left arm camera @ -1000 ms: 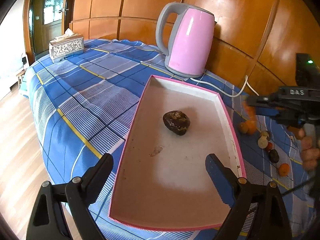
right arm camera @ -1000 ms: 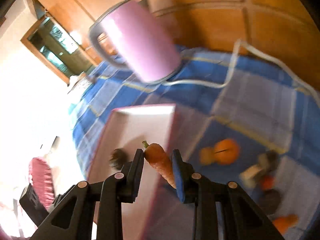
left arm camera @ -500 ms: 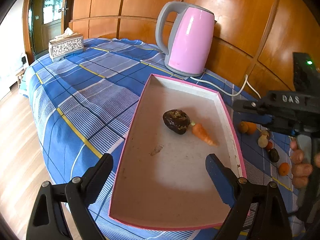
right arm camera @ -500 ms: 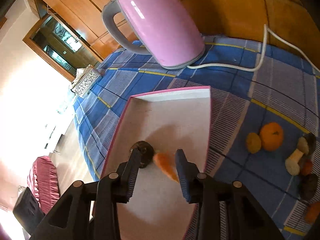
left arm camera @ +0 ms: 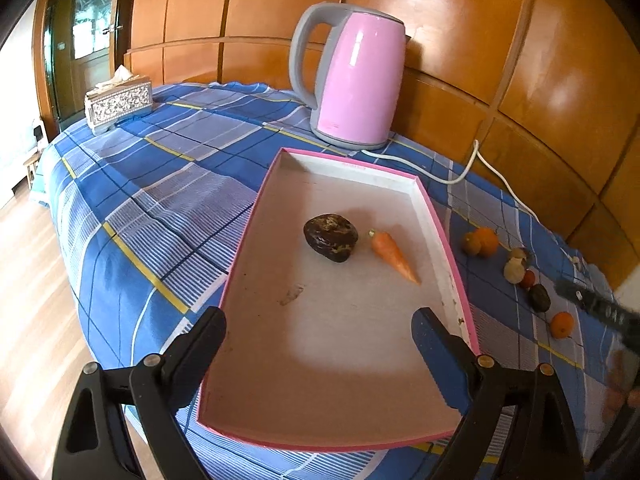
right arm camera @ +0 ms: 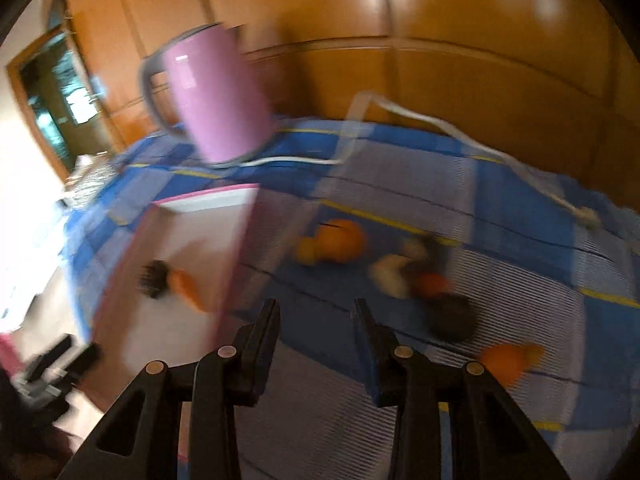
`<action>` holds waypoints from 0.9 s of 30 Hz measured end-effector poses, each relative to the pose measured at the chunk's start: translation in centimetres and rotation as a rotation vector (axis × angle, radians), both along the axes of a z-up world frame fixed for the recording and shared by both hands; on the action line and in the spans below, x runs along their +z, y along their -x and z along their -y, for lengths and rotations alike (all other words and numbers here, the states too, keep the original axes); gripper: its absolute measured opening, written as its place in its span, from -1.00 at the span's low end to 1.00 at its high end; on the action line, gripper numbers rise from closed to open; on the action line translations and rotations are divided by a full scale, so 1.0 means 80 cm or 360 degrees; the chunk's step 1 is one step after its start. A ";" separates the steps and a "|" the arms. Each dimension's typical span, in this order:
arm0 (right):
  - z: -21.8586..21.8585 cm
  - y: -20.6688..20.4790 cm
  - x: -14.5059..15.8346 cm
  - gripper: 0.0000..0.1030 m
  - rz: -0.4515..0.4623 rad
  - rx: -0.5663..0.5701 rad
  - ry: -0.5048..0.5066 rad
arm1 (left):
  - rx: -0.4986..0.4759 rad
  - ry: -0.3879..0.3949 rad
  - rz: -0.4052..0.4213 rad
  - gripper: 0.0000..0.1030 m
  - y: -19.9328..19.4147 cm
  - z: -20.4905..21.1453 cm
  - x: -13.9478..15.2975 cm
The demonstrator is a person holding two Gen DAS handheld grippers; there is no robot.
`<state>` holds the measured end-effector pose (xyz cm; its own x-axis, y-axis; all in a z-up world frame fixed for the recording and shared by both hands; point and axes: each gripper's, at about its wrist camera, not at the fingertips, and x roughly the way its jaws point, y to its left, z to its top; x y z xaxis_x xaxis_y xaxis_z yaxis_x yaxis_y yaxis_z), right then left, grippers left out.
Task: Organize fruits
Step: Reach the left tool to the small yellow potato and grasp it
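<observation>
The carrot (left arm camera: 394,257) lies in the middle of the pink tray (left arm camera: 456,276), beside a dark fruit (left arm camera: 330,237). The right gripper (right arm camera: 316,322), jaws narrow and empty, faces the loose fruits (right arm camera: 338,240) at right, probably for the next pick. The left gripper (left arm camera: 318,338) waits wide open, empty.

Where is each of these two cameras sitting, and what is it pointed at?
Left wrist: on the left gripper, looking down over the pink tray holding a carrot; its open fingers show.
Right wrist: on the right gripper, blurred, facing loose fruit on the blue cloth; nothing between its fingers.
Shared: tray, carrot, pink kettle, fruit.
</observation>
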<state>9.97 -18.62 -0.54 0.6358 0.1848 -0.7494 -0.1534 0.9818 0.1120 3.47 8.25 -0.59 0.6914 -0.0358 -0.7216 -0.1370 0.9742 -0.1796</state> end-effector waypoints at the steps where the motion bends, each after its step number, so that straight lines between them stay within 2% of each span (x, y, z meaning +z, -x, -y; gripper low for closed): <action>1: 0.013 0.008 -0.004 -0.28 0.0020 -0.0053 0.0041 | -0.0011 0.0005 -0.0002 0.83 0.000 0.002 -0.001; 6: 0.085 0.050 -0.033 -0.28 0.0057 -0.0364 0.0185 | -0.0080 0.0016 -0.0013 0.83 0.001 0.016 -0.004; 15: 0.217 0.103 -0.059 -0.20 0.0036 -0.0995 0.0248 | -0.0274 -0.0007 0.0011 0.83 0.002 0.057 0.006; 19: 0.251 0.114 -0.063 -0.20 0.0044 -0.1158 0.0279 | -0.0342 -0.0027 0.0028 0.82 0.000 0.075 0.014; 27: 0.292 0.133 -0.071 -0.20 0.0085 -0.1333 0.0313 | -0.0456 -0.0079 0.0042 0.80 -0.017 0.111 0.029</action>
<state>-0.67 -41.96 -6.19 0.5400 -0.4907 -0.6838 0.6296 0.7747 -0.0588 4.82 -0.61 1.75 0.6766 -0.1974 -0.7094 0.1488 0.9802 -0.1308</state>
